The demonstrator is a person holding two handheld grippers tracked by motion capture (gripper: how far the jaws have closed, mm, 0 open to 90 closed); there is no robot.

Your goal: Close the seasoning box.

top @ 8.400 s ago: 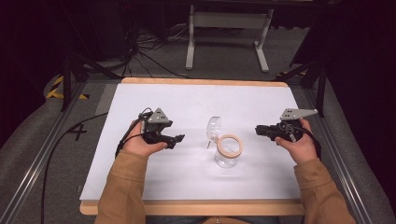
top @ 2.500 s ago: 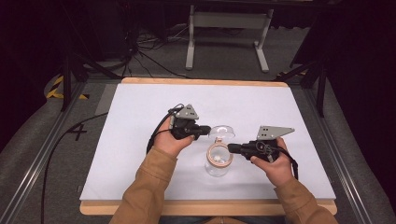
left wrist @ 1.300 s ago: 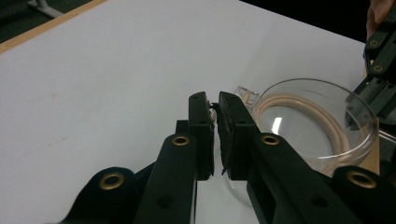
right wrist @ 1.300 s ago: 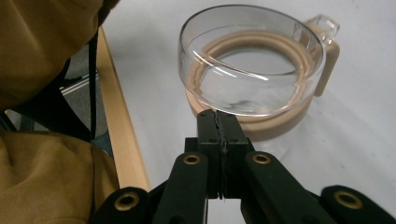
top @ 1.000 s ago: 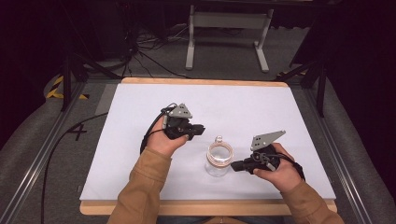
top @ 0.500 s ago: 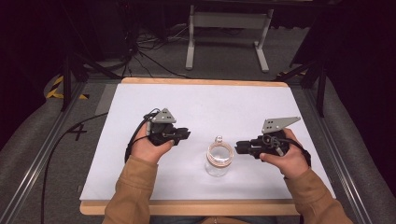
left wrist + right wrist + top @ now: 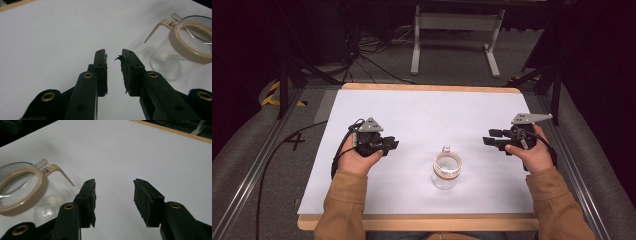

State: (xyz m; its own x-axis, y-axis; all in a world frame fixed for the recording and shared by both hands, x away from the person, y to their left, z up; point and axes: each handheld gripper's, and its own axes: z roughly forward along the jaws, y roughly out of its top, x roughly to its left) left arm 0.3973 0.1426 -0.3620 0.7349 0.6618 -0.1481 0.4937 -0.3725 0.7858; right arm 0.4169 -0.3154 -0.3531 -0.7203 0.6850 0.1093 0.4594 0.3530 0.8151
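Note:
A clear glass jar (image 7: 447, 170) with a beige-rimmed hinged lid stands upright near the table's front middle, its lid down. My left gripper (image 7: 393, 144) rests to the jar's left, apart from it, jaws slightly parted and empty. In the left gripper view the jar (image 7: 185, 47) sits right of the gripper (image 7: 113, 56). My right gripper (image 7: 487, 137) is held to the jar's right and a little farther back, jaws wide with nothing between them. The right gripper view has the jar (image 7: 22, 187) to the left of the gripper (image 7: 113, 185).
A white sheet (image 7: 427, 115) covers the wood-edged table. Metal rails (image 7: 257, 185) run along both sides. Beyond the far edge, cables and a grey metal stand (image 7: 457, 22) lie on the dark floor.
The jar's lid stood open 8.4 s ago and now lies shut. Both grippers were at the jar 2.5 s ago and have since drawn apart to either side.

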